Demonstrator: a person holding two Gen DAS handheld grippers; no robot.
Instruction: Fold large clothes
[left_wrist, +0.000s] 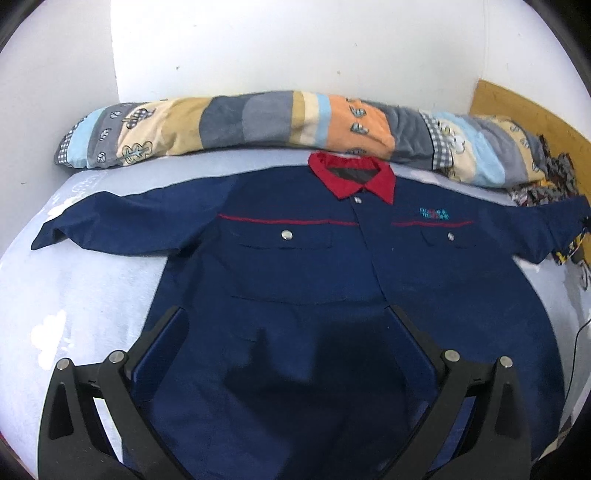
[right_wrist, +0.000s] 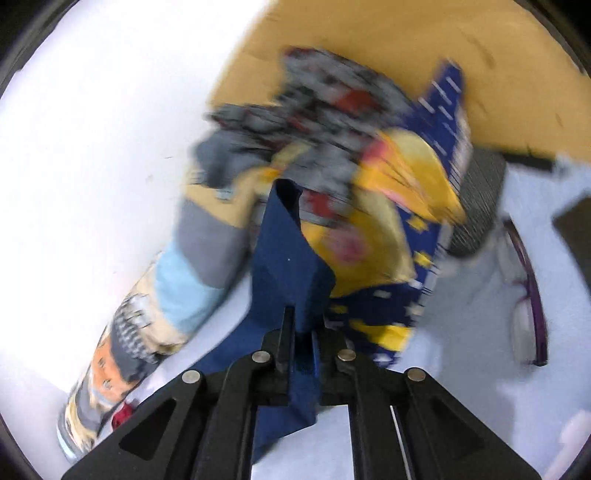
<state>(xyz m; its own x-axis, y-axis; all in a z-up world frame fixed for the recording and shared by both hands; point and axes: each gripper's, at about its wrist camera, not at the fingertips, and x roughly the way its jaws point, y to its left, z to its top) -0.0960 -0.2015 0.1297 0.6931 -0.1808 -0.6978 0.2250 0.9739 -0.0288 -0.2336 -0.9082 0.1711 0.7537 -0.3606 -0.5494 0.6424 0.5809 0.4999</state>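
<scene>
A navy work shirt (left_wrist: 295, 266) with a red collar (left_wrist: 351, 177) lies flat, front up, on the pale bed sheet (left_wrist: 74, 295), both sleeves spread out. My left gripper (left_wrist: 286, 314) is open and empty, hovering over the shirt's lower front. My right gripper (right_wrist: 303, 332) is shut on the navy sleeve end (right_wrist: 288, 266) of the shirt and holds it lifted off the bed. The right wrist view is blurred by motion.
A rolled patchwork quilt (left_wrist: 258, 122) lies along the white wall behind the shirt. A heap of patterned clothes (right_wrist: 362, 177) sits at the bed's right end by a yellow-brown headboard (right_wrist: 332, 44). A purple-trimmed white item (right_wrist: 524, 295) lies to the right.
</scene>
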